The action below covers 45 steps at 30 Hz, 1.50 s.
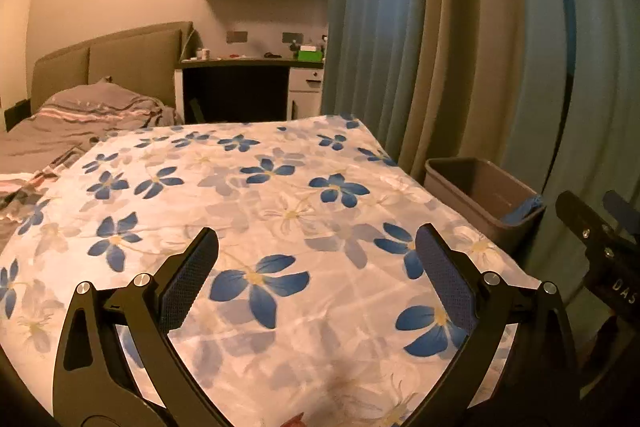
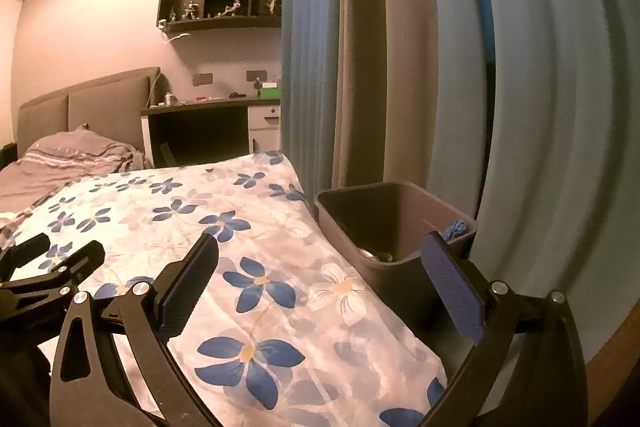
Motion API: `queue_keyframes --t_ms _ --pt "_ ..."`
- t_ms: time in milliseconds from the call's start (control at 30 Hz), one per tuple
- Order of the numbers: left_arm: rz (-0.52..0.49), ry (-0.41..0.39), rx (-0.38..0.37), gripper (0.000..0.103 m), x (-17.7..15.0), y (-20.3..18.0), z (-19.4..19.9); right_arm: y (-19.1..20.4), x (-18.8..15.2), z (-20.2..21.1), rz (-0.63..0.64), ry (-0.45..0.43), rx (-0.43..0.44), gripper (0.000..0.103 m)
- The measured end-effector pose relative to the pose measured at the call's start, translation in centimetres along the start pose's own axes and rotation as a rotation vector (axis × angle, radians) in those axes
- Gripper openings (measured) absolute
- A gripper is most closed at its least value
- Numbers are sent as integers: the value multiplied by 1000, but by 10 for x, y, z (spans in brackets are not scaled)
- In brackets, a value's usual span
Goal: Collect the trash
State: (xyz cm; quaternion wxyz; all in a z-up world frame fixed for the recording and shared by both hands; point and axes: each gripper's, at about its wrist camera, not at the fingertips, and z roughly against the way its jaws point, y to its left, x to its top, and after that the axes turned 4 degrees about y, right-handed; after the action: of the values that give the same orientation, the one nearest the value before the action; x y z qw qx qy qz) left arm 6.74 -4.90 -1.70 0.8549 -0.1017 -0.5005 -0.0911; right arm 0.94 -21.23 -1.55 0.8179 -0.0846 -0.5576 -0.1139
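1 grey bin (image 2: 400, 223) stands on the floor between the flower-print cover (image 1: 256, 211) and the curtain (image 1: 460, 39), with 1 blue scrap (image 2: 454, 229) at its rim and a few small bits on its bottom. 2 hand-held grippers hover over the cover: the left hand-held gripper (image 1: 316, 279) wide and empty, the right hand-held gripper (image 2: 324, 287) wide and empty, pointing toward the bin.

White bedspread (image 1: 280, 227) with blue flowers; grey bin (image 2: 352, 227); blue curtains (image 1: 372, 27).
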Motion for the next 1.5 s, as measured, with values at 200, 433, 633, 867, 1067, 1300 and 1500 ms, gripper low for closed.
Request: queue_keyframes --t_ms 200,433,633,867,1067,1300,1500 --pt "14 -19 -13 97 -1 7 10 8 1 10 3 -27 7 97" --pt "11 -32 -15 97 0 7 14 7 1 12 -3 -35 5 97" --pt "7 -35 -17 97 1 4 15 7 2 13 -3 -37 4 97" --pt "9 -33 -17 97 1 2 15 7 1 13 -5 -36 4 97" --pt "9 -32 -15 97 2 0 16 6 1 11 -9 -38 5 97" --pt "8 -34 -15 97 2 1 16 8 -1 13 -9 -42 6 97" --pt "8 -33 -14 97 2 1 16 9 -2 14 -11 -38 6 97"
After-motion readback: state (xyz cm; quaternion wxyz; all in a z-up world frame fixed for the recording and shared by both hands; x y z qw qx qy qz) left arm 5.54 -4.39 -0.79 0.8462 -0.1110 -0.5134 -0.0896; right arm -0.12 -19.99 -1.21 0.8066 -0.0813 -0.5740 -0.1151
